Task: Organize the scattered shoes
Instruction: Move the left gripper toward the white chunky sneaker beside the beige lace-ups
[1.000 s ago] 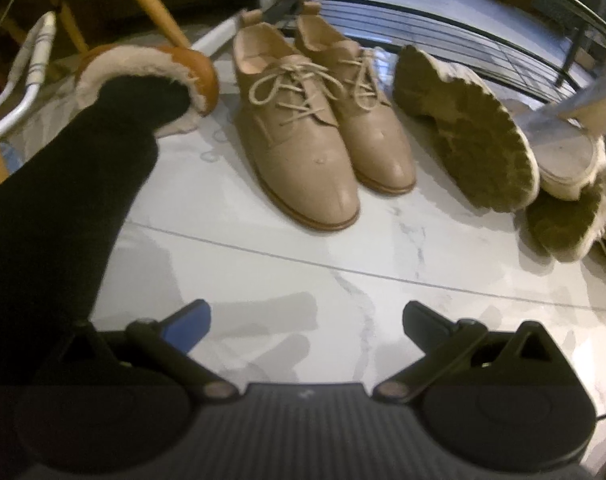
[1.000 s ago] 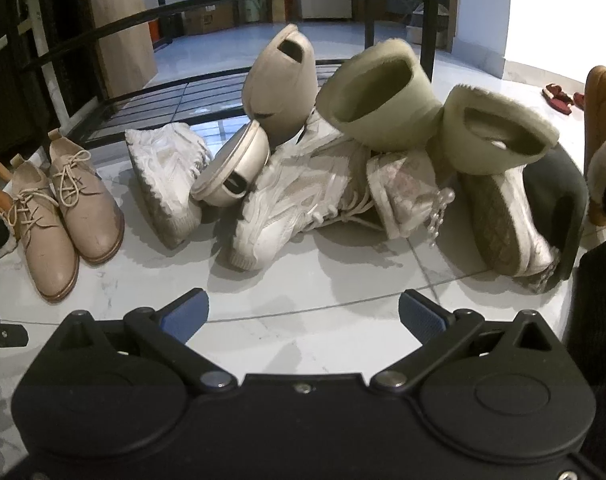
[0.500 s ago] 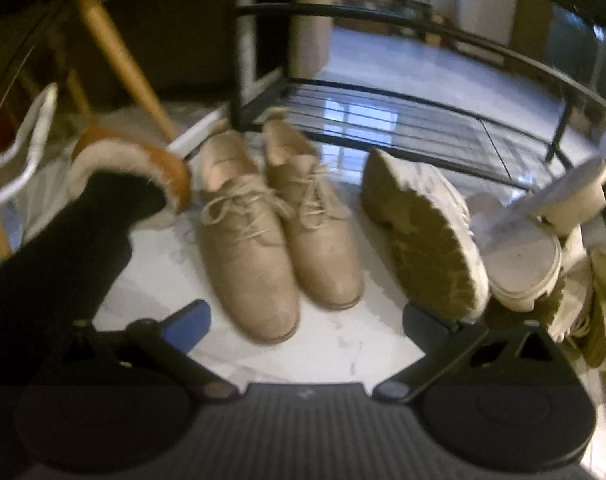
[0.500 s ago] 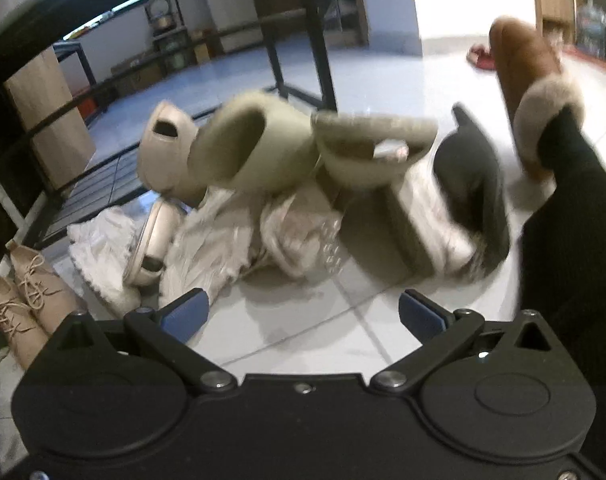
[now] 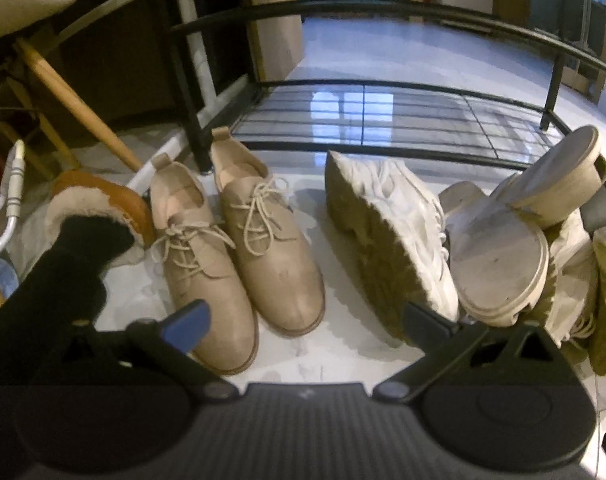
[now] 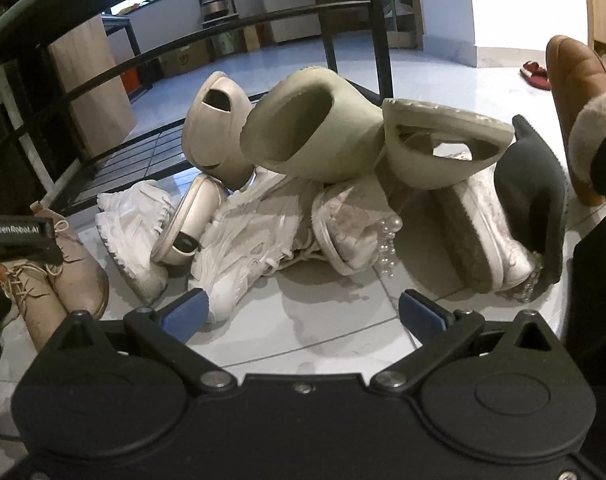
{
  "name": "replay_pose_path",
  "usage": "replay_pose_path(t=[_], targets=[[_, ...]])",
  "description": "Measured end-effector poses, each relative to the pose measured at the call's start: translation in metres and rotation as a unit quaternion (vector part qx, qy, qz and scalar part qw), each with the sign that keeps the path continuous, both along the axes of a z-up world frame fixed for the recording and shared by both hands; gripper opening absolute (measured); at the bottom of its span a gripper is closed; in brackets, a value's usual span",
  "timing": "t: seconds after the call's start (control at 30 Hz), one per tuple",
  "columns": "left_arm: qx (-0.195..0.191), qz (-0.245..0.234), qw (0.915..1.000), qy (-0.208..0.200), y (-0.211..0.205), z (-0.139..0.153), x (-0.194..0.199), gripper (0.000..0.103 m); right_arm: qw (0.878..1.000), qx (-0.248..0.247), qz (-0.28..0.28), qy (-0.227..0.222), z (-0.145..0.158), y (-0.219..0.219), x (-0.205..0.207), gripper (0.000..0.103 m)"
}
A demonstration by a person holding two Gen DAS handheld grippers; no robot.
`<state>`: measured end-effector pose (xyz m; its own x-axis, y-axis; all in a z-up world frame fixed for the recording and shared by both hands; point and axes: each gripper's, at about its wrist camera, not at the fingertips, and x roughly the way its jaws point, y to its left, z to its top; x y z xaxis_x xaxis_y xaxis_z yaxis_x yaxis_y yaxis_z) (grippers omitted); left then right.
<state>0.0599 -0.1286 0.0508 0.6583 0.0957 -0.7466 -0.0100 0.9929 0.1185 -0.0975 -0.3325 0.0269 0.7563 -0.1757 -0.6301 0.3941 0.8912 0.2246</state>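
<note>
Pair of tan leather lace-up shoes (image 5: 239, 248) side by side on floor before black metal rack (image 5: 383, 120), long axes pointing toward left gripper (image 5: 303, 320), toes nearest. Left gripper wide open, empty, closer. Right gripper (image 6: 303, 312) wide open, empty, facing jumbled shoe pile (image 6: 323, 184).

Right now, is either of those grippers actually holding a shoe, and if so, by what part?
Neither. The left gripper is open in front of the tan lace-up shoes, and the right gripper is open before the shoe pile, touching nothing.
</note>
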Motion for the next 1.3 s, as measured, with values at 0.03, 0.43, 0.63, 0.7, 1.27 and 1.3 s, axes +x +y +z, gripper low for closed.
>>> replay_pose_path(t=[0.03,0.43,0.63,0.7,1.27,1.3], targets=[[0.002,0.0,1.0,0.002,-0.001,-0.002,0.002,0.102,1.0,0.002,0.001,0.0,0.0,-0.001,0.001,0.103],[0.014,0.003,0.9998,0.015,-0.017,-0.012,0.026,0.102,1.0,0.027,0.004,0.014,-0.009,-0.013,0.015,0.103],[0.012,0.006,0.9996,0.025,-0.026,-0.02,0.041,0.102,0.999,0.048,-0.011,0.024,-0.014,-0.023,0.019,0.103],[0.007,0.003,0.9996,0.027,-0.028,-0.022,0.046,0.102,0.998,0.052,-0.012,0.027,-0.016,-0.024,0.02,0.103],[-0.01,-0.012,0.9992,0.036,-0.043,-0.027,0.127,0.102,0.996,0.072,-0.001,0.054,-0.03,-0.023,0.032,0.103],[-0.004,-0.013,0.9993,0.035,-0.045,-0.03,0.132,0.102,0.996,0.075,-0.002,0.057,-0.031,-0.024,0.032,0.103]])
